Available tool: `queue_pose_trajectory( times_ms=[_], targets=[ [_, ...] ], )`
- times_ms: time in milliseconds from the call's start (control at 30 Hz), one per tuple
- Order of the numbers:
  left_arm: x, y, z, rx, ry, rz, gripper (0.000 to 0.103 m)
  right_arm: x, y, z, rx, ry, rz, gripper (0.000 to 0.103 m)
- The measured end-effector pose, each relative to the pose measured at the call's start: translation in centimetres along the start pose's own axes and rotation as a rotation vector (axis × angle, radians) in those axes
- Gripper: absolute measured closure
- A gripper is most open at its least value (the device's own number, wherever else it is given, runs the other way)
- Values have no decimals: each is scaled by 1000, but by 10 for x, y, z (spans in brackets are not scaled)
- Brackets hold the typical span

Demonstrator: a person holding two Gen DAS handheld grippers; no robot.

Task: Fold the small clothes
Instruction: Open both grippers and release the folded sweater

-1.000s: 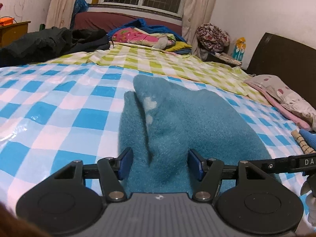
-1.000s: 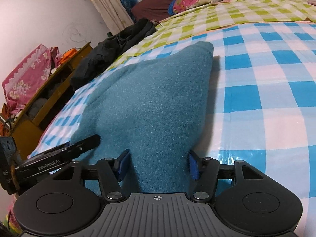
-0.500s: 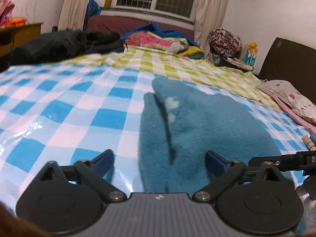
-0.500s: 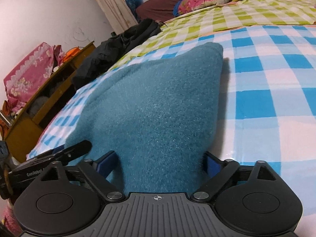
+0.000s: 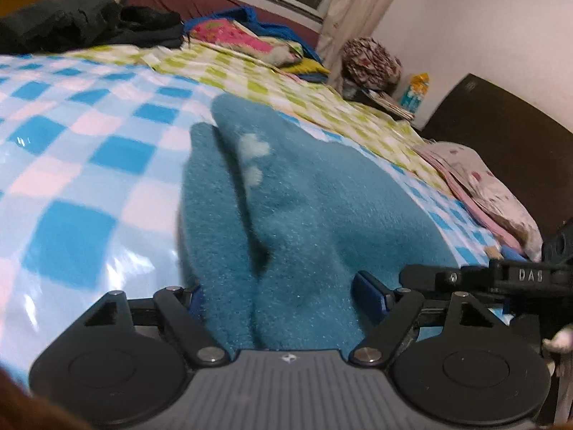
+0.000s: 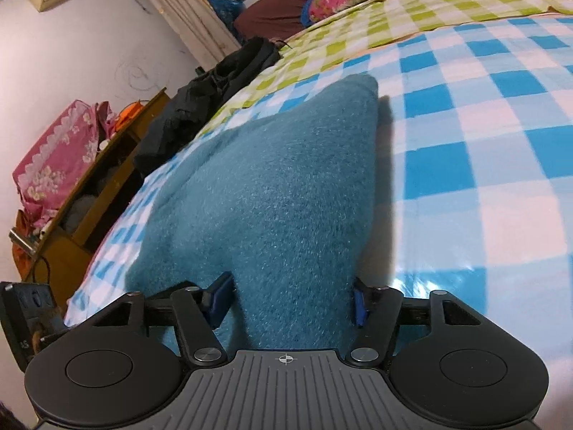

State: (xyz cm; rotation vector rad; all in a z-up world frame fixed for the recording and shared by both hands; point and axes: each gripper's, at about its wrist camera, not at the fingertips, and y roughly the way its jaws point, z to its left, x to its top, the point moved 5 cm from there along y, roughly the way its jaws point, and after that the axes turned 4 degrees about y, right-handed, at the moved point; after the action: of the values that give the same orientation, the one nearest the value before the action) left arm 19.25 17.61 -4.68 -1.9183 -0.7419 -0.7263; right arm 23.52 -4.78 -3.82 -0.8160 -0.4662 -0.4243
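A fuzzy teal garment [image 5: 286,222] lies on the blue-and-white checked bed cover [image 5: 71,165], with small white marks near its far fold. My left gripper [image 5: 283,294] is at the garment's near edge, its blue fingers [image 5: 369,295] closed in on a bunch of the fabric. In the right wrist view the same teal garment [image 6: 279,193] fills the middle. My right gripper [image 6: 290,299] has its fingers [image 6: 218,297] pressed against a fold of fabric at the near edge. The right gripper's body [image 5: 519,276] shows at the right of the left wrist view.
A green checked sheet [image 5: 272,82] covers the far bed, with black clothes [image 5: 78,25] and bright bedding [image 5: 232,36] behind. A pink-and-white cloth [image 5: 490,193] lies to the right by a dark headboard [image 5: 508,132]. A wooden cabinet [image 6: 89,200] stands at the left bed edge.
Both grippers stood wide open half a second ago; now both have closed in on the teal fabric. The views have tilted and dropped closer to the garment.
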Motion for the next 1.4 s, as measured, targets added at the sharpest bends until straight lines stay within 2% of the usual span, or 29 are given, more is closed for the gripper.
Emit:
queue_pose_trajectory(
  times_ms=[100,167,267,400,500,567,633,700,767,833,933,1000,1100,1233,1300,1400],
  targets=[
    [-21,-5,-20,-60,-4,41,19,-11,-25,-5,-28,-15,10,41],
    [-30,-3,-36,-49,37,53,18,-19,-40,-11,-60,-28,17,40],
    [-28,-4,-47,15,77,38,16,-26,-51,-19,-89,-17,13,38],
    [-16,-21,-45,128,87,21,16,-25,-73,-15,-125,-33,-66,38],
    [-6,-43,-52,233,168,-59,16,-25,-94,-10,-193,-81,-146,38],
    [3,-46,-60,266,211,-105,16,-21,-101,-4,-195,-112,-202,38],
    [15,-39,-69,282,244,-133,16,-11,-98,4,-182,-131,-226,40],
    [25,-25,-74,322,287,-158,16,0,-84,14,-174,-166,-231,52],
    [29,-9,-70,375,303,-132,19,7,-67,25,-162,-200,-208,58],
    [28,3,-57,405,270,-83,19,10,-51,33,-176,-236,-192,57],
    [23,3,-44,396,194,-74,18,10,-36,38,-189,-271,-157,57],
    [20,0,-45,398,184,-74,18,9,-31,39,-208,-296,-146,57],
    [19,-10,-50,396,154,-64,18,8,-41,42,-214,-280,-149,57],
    [8,-32,-60,378,162,-81,19,-2,-69,38,-170,-217,-174,57],
    [-1,-38,-65,361,167,-75,19,-12,-77,37,-178,-222,-175,57],
    [-17,-39,-66,395,200,-43,19,-27,-75,32,-206,-222,-146,57]
  ],
)
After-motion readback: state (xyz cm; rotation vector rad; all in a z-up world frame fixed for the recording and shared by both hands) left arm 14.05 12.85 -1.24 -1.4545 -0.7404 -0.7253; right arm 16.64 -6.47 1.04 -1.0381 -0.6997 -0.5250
